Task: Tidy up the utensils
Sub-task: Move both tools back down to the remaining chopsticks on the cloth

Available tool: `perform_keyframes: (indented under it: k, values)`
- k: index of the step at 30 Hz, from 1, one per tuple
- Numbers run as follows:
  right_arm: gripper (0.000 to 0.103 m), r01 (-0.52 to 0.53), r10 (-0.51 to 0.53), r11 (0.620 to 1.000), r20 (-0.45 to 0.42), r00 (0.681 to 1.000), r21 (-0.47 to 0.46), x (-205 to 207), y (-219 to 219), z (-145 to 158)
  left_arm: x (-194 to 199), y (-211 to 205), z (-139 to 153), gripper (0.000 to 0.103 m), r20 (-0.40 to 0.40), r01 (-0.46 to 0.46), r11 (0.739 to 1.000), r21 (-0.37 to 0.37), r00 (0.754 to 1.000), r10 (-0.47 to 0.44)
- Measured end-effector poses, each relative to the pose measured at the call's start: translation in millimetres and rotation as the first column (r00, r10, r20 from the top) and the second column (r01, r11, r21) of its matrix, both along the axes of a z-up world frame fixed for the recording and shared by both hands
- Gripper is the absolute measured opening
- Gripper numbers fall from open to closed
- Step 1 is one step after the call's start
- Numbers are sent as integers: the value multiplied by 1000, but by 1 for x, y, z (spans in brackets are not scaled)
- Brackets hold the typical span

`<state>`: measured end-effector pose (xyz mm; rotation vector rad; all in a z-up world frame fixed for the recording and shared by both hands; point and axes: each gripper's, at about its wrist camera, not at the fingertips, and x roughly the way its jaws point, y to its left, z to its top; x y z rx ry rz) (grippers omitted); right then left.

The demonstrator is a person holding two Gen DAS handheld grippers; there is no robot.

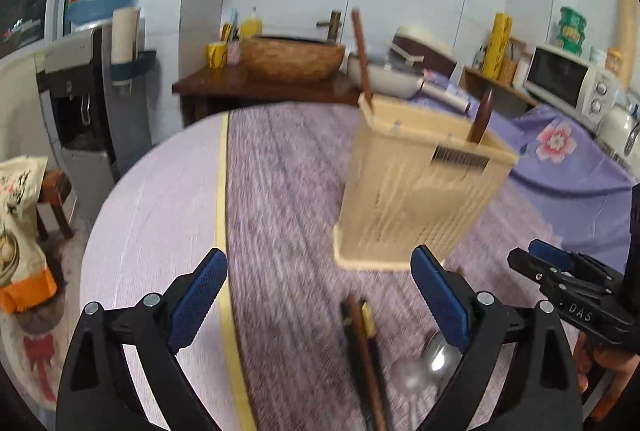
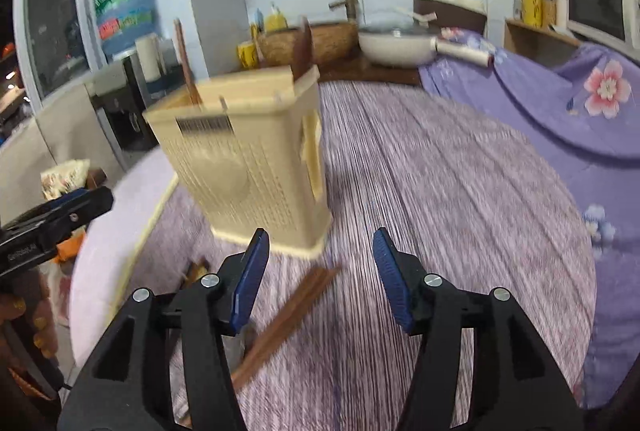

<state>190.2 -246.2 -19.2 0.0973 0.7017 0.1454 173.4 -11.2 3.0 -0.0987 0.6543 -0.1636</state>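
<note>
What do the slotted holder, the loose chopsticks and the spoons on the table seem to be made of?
Holder: probably moulded plastic, matte cream, with thin even slats and a barcode sticker.
Chopsticks: likely wood or a wood-look material, dark reddish-brown, dull; blur leaves it open.
Spoons: apparently metal, silvery with a bright highlight.

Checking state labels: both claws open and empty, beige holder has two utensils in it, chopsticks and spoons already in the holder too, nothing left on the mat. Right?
Not quite. The chopsticks and two spoons lie on the mat, in front of the holder; the left wrist view shows it. The rest holds: left claw and right claw are open and empty, and two utensils stand in the holder.
</note>
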Motion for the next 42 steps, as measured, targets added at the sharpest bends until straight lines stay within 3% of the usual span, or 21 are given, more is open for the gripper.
perform_keyframes:
  k: [7,17,23,26,31,34,37,42]
  values:
    - [54,-9,7,1000,-129,992,-13,-2,15,-43,-9,-1,-38,83,-94,22,999,43,995,-18]
    - [54,10,-23,996,-154,988,-88,1,30,-53,-11,-22,-62,69,-160,81,993,81,985,-67]
    - [53,11,-26,996,-164,986,-91,3,16,-56,-8,-29,-75,62,-190,99,989,111,979,-77]
    - [44,29,-53,990,-175,983,-137,2,2,-57,-10,-16,-75,61,-191,74,993,97,980,-54]
    - [44,64,-69,997,-186,980,-35,-1,-21,-53,-10,9,-74,59,-193,-15,992,124,981,39]
    - [44,29,-28,1000,-182,983,-2,-1,-11,-50,-10,19,-72,59,-196,-48,996,71,979,61]
    - [44,-7,7,1000,-183,983,-4,2,8,-51,-14,12,-66,60,-172,-28,998,56,984,37]
    - [44,4,-20,996,-178,984,-90,8,27,-53,-10,-8,-69,60,-178,29,998,53,984,-19]
